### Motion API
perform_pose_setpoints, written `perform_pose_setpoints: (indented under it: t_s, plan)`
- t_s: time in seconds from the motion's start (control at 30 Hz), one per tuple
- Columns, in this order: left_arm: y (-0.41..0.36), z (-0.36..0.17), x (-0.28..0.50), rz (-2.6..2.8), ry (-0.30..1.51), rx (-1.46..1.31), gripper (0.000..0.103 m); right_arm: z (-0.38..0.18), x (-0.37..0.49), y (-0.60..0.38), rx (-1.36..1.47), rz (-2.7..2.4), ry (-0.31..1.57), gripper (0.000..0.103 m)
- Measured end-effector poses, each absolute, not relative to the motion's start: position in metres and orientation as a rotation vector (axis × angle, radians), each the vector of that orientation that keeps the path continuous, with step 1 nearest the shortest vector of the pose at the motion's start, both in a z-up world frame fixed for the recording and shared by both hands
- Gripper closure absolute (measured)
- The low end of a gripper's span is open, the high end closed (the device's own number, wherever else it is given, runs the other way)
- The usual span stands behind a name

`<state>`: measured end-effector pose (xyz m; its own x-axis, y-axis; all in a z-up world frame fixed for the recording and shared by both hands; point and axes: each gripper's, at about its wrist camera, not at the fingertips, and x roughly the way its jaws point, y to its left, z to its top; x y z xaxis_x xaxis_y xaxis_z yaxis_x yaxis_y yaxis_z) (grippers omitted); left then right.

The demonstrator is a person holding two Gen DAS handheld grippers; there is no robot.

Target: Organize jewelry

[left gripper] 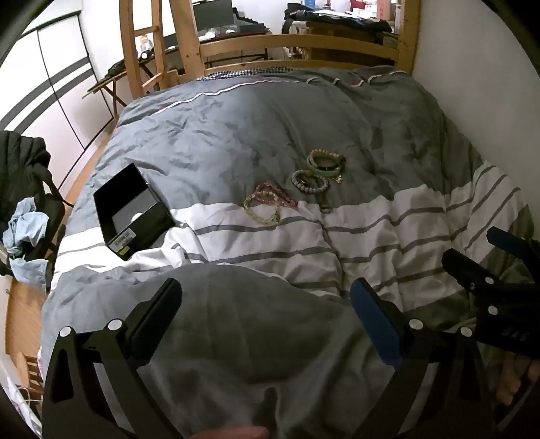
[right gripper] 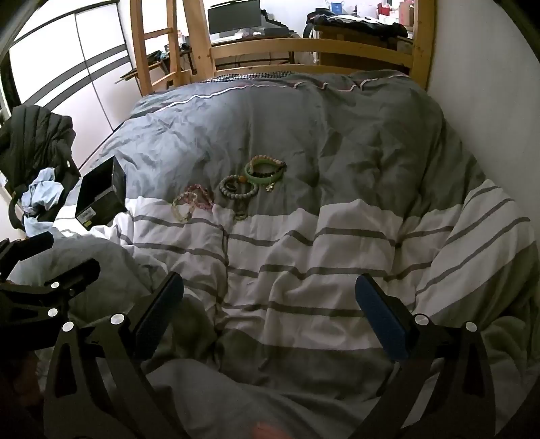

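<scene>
1. At the bottom of each wrist view your tools stand wide with nothing between the jaws: the left gripper [left gripper: 266, 307] and the right gripper [right gripper: 270, 304], both tilted down over the duvet [left gripper: 270, 243].
2. In the left view the right gripper shows at the lower right edge; its body carries pale lettering too blurred to read.
3. Left of centre in the left view lies an open black box [left gripper: 130, 209], empty as far as you can see, with a small printed label on its near end, unreadable.
4. The bracelets [left gripper: 303, 182] lie in a loose cluster mid-frame on the grey and white duvet, well apart from the box and both tools: pink and pale beads nearest, grey beads behind, a green bangle farthest.
5. At the left edge a dark jacket [right gripper: 30, 141] and blue cloth [right gripper: 42, 196] sit heaped.
6. Beyond the bed stands the wooden frame [right gripper: 303, 47], then a desk with a monitor [right gripper: 234, 17].
</scene>
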<state>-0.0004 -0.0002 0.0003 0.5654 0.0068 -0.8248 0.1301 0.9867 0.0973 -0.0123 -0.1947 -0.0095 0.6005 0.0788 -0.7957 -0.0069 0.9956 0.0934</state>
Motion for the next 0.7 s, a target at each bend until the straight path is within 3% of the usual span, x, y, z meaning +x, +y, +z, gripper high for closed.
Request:
perform_pose_setpoints:
  t_s: [0.7]
  plan:
    - [0.0014,-0.0019,0.0000,-0.089,0.990,0.127,0.005,-0.0181,-0.0124,-0.1925,0.081,0.054,0.930,0.003]
